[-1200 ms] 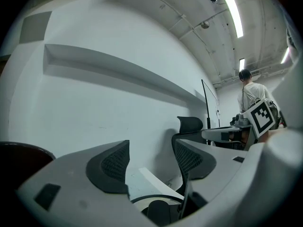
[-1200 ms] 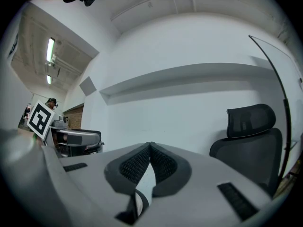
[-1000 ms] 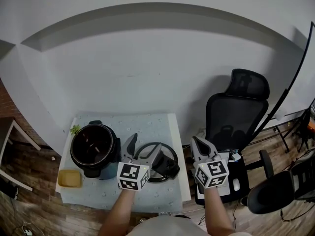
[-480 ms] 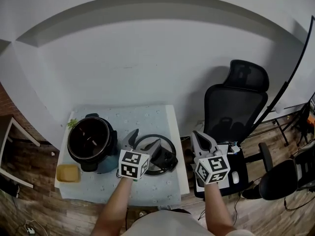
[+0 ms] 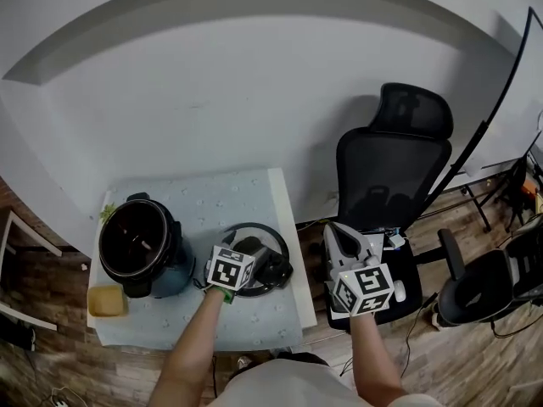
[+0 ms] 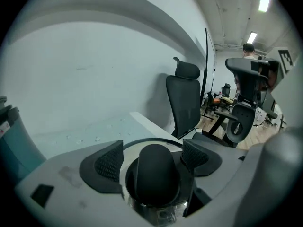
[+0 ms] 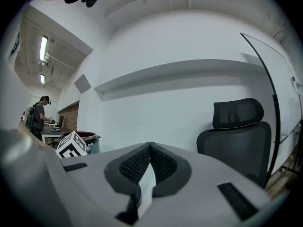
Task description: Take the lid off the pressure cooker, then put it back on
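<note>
The lid (image 5: 274, 242) lies flat on the light table (image 5: 237, 195), off the pot and just to the right of the open pressure cooker (image 5: 136, 242), whose dark inside shows from above. The left gripper (image 5: 251, 253) is down over the lid. In the left gripper view its 2 jaws stand wide apart, with the lid's black rounded handle (image 6: 154, 174) between the ribbed pads (image 6: 110, 161) and a gap showing on each side, so nothing is clamped. The right gripper (image 5: 342, 242) is held off the table's right edge, near the seat of a black office chair (image 5: 389, 170). In the right gripper view its jaws meet pad to pad around nothing (image 7: 150, 161). A small yellow block (image 5: 106, 301) sits at the table's front left corner, close beside the cooker.
</note>
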Tool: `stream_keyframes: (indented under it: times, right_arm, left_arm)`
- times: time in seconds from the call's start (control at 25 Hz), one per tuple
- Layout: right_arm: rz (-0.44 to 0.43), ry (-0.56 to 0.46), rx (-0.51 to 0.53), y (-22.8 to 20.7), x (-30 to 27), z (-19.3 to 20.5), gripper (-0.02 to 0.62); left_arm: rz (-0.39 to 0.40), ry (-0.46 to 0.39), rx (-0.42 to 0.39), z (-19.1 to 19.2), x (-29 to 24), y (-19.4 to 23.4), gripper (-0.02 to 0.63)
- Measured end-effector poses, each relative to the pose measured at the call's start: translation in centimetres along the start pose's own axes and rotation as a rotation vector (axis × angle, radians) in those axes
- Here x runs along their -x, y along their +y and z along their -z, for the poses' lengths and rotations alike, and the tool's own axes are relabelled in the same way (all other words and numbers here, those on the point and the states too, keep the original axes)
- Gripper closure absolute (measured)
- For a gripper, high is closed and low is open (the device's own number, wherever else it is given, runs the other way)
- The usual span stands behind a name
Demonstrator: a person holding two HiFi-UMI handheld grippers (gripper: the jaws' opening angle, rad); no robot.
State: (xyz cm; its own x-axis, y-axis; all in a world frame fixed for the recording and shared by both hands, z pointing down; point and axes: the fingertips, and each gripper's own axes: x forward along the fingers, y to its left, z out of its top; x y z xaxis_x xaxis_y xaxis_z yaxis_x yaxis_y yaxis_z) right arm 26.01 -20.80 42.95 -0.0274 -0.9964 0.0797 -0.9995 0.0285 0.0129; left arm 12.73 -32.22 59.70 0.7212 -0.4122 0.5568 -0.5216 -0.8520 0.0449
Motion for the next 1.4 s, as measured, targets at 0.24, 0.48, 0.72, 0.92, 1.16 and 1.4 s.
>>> stream_keyframes:
  times: [0.24,0.48,0.72,0.92,1.16,1.4]
  right_arm:
    - [0.001,0.029,-0.005,-0.8,0.6,1.2,0.595]
    - [-0.004,0.045,-0.006,-1.0,0.8,1.9,0.595]
    - [-0.005,0.048,-0.002,-1.4,1.0,2.0,0.595]
    - [-0.005,0.052,-0.003,-1.6,1.1,2.2,0.595]
    - [-0.003,0.048,-0.007,-1.9,1.3,2.1,0.595]
    - [-0.001,0.044,-0.015,-2.4,1.6,2.1,0.595]
  left_arm:
    - [0.01,0.107,-0.012,2.8,-2.3,0.0,0.233]
    - [0.013,0.122,0.012,3.8,-3.1,0.0,0.235]
    - [0.014,0.102,0.026,3.7,-3.2,0.1,0.238]
    - [0.003,0.089,0.008,3.6,-3.1,-0.4,0.322]
    - [-0.011,0.1,0.019,3.6,-3.0,-0.2,0.328]
    - [-0.028,0.139,0.01,3.5,-2.8,-0.3,0.328]
